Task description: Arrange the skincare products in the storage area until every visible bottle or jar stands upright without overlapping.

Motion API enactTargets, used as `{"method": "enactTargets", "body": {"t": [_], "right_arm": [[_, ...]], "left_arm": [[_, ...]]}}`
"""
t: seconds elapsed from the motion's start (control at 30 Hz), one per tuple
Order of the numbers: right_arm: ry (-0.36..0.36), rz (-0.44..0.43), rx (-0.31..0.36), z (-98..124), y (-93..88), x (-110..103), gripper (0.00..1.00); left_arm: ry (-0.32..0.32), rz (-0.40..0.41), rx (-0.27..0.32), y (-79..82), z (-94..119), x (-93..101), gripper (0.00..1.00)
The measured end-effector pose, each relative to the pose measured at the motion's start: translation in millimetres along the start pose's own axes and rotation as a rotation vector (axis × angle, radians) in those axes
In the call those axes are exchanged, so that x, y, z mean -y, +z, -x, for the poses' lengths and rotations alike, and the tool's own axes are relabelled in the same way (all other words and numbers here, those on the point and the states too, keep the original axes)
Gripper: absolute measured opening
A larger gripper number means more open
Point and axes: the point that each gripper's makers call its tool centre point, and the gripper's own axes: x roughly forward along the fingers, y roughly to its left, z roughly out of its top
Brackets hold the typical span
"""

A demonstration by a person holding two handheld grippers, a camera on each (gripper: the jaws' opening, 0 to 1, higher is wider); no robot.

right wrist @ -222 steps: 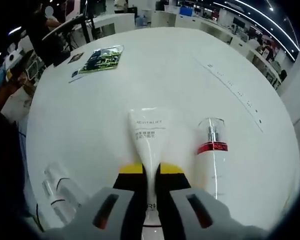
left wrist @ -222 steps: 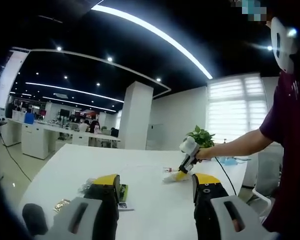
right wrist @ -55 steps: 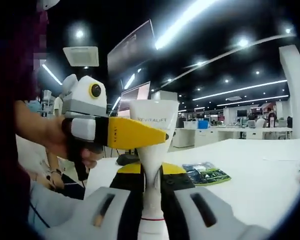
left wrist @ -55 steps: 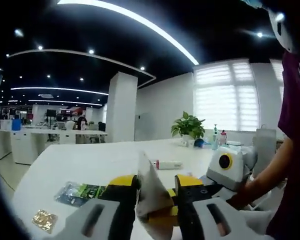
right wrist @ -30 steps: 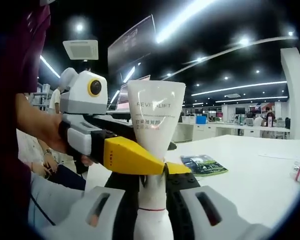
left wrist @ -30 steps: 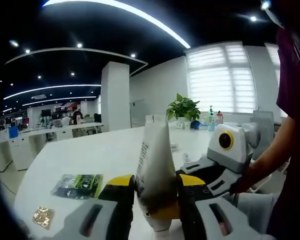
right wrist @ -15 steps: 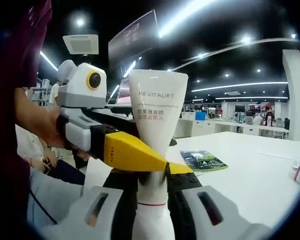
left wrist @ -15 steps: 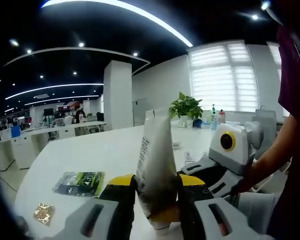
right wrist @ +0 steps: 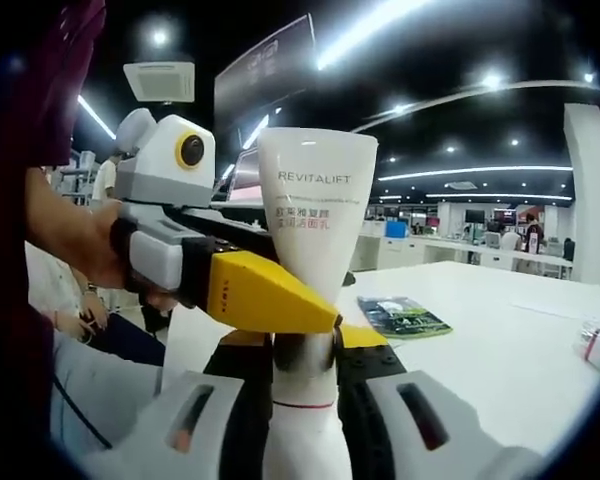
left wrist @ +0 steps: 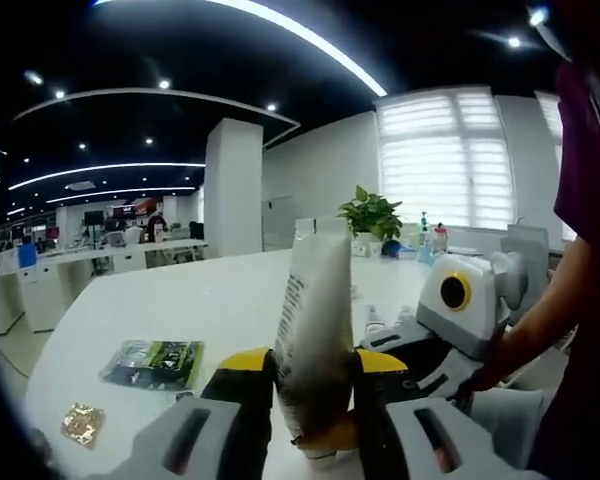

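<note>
We are gripping a white tube [right wrist: 315, 225] with both grippers, left gripper [left wrist: 315, 410] and right gripper [right wrist: 302, 400] jaws clamped on it, lifting it above the tabletop [left wrist: 180, 300], seemingly reorienting it for standing upright

White tube [right wrist: 315, 225] with dark lettering and red band sits between yellow-tipped, black-and-grey right gripper [right wrist: 303, 385] jaws; left gripper [right wrist: 320, 318] yellow-tipped; green-patterned packet [left wrist: 155, 362] and gold sachet [left wrist: 82, 424] on white table [left wrist: 210, 300].

I see an open-plan office: rows of white desks [left wrist: 100, 262] beyond my fingers, ceiling strip lights [left wrist: 310, 45], blinds [left wrist: 435, 160].
</note>
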Motion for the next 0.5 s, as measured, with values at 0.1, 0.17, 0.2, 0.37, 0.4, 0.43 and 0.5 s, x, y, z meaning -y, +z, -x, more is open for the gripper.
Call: {"method": "enactTargets", "body": {"t": [0.1, 0.17, 0.2, 0.37, 0.4, 0.43, 0.5], "right_arm": [[-0.003, -0.002, -0.002, -0.1, -0.4, 0.2, 0.23], [-0.006, -0.002, -0.004, -0.4, -0.7, 0.2, 0.23], [-0.008, 0.000, -0.006, -0.6, -0.9, 0.2, 0.24], [-0.018, 0.005, -0.011, -1.1, -1.7, 0.2, 0.24], [-0.020, 0.006, -0.012, -1.4, -1.9, 0.1, 0.24], [-0.021, 0.007, -0.013, -1.5, -2.0, 0.1, 0.25], [-0.025, 0.005, -0.017, -1.9, -2.4, 0.2, 0.25]], "left_arm": [[-0.003, -0.003, -0.003, 0.1, -0.2, 0.2, 0.30], [-0.006, -0.005, -0.003, 0.2, -0.1, 0.4, 0.30], [-0.007, -0.004, -0.003, 0.4, 0.1, 0.4, 0.29], [-0.010, 0.002, -0.002, 0.1, 0.3, 0.2, 0.28], [-0.011, 0.003, -0.002, 0.2, 0.3, 0.3, 0.28], [-0.012, 0.006, -0.001, 0.2, 0.5, 0.3, 0.27], [-0.015, 0.006, -0.002, 0.1, 0.5, 0.7, 0.27]]}}
